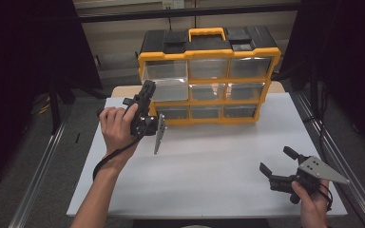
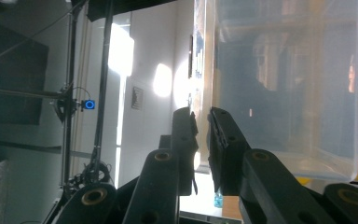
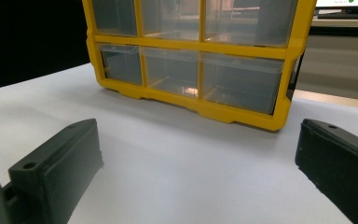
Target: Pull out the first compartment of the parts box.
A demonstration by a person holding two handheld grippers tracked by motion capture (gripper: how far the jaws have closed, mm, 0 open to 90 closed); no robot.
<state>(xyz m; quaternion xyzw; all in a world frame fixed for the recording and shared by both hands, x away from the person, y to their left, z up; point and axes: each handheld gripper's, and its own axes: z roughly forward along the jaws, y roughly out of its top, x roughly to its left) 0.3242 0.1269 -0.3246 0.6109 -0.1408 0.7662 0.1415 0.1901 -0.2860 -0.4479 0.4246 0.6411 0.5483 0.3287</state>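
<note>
A yellow and black drawer cabinet (image 1: pixel 209 57) stands at the back of the white table (image 1: pixel 209 166); its yellow frame (image 3: pixel 242 50) also faces the right gripper view. The clear drawer (image 1: pixel 168 88) in the left column's middle row sticks out from the frame. My left gripper (image 1: pixel 148 86), held up at the cabinet's left side, is shut on that drawer's front lip. In the left gripper view the jaws (image 2: pixel 201 116) pinch the thin clear wall of the drawer (image 2: pixel 284 93). My right gripper (image 1: pixel 275 159) rests low at the front right, open and holding nothing, with the jaws (image 3: pixel 198 154) wide apart.
The other drawers of the cabinet are pushed in and look empty. Metal rails (image 1: pixel 38 180) run along both sides of the table, and dark curtains hang beyond them. Bare tabletop lies between the two grippers.
</note>
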